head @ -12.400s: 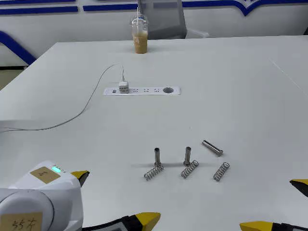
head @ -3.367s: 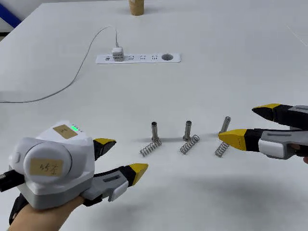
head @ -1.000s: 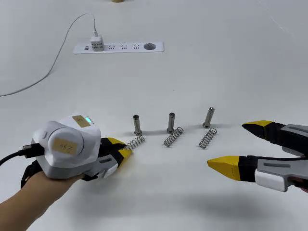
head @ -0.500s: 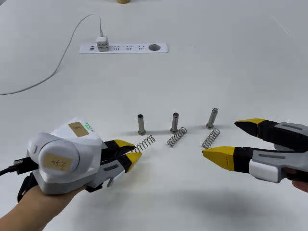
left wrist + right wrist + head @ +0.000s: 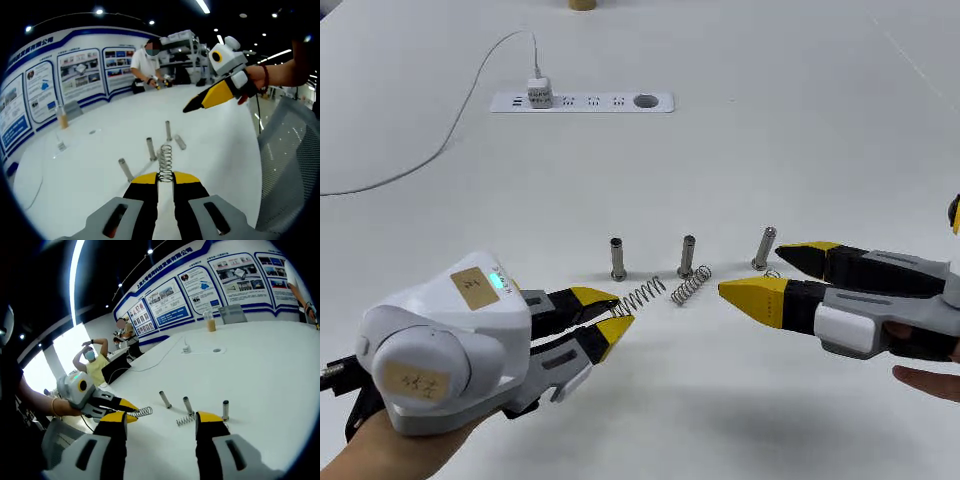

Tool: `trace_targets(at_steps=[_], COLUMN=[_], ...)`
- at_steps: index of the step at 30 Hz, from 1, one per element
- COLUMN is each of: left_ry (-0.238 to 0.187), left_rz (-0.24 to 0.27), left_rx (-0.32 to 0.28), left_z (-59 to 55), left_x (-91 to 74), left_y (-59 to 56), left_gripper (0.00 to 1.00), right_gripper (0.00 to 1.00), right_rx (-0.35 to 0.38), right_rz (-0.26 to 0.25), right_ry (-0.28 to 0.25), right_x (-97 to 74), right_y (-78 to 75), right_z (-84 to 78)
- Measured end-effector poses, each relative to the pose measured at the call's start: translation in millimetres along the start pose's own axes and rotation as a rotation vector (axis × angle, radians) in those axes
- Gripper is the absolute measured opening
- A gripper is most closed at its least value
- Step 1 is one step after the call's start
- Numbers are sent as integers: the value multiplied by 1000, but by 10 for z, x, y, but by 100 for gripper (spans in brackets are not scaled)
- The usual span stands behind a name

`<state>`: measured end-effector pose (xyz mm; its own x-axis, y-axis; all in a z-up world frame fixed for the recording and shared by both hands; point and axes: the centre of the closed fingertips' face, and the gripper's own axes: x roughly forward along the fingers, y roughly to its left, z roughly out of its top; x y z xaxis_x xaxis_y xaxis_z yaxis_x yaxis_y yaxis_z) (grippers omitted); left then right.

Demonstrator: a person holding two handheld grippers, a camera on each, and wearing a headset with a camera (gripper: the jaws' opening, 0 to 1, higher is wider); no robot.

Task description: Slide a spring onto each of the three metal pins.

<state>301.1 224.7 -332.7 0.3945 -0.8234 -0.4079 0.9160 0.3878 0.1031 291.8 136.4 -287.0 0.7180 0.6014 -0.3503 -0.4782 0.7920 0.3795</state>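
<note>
Three metal pins stand upright in a row on the white table: left pin (image 5: pixel 617 258), middle pin (image 5: pixel 688 255), right pin (image 5: pixel 764 247). My left gripper (image 5: pixel 608 312) is shut on one end of a spring (image 5: pixel 642 295), which sticks out toward the left pin; in the left gripper view the spring (image 5: pixel 165 161) rises from between the jaws. A second spring (image 5: pixel 690 285) lies by the middle pin. My right gripper (image 5: pixel 767 272) is open, its jaws straddling the spot in front of the right pin, where a bit of the third spring (image 5: pixel 771 272) shows.
A white power strip (image 5: pixel 582 101) with a charger (image 5: pixel 537 92) and a cable (image 5: pixel 450 140) lies at the back left. A cup (image 5: pixel 583 4) stands at the far edge. People stand behind the table in both gripper views.
My left gripper has closed on the left spring and moved it right, toward the left pin. My right gripper has moved left, up to the right pin and its spring.
</note>
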Motion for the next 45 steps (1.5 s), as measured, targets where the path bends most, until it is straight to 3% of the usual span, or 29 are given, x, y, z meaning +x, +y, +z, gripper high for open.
trace_targets(at_steps=[6,19,36,45], left_ry=[-53,-140,-207,-215], left_rz=[-15,-43,-84,-90], left_rx=[5,8,34,45], left_z=[141,295,490,521], left_x=[-43,-73,-119,-124], left_y=[-70,-137,-264,-277], left_gripper=[10,10,10,10], right_gripper=[51,35,23,14], right_rx=[47,133,272,298], right_rz=[42,107,197,223], right_ry=[-18,-1,-33,-37], right_x=[44,138,191,202], right_y=[108,278,450,492], right_z=[40,-34,35,44])
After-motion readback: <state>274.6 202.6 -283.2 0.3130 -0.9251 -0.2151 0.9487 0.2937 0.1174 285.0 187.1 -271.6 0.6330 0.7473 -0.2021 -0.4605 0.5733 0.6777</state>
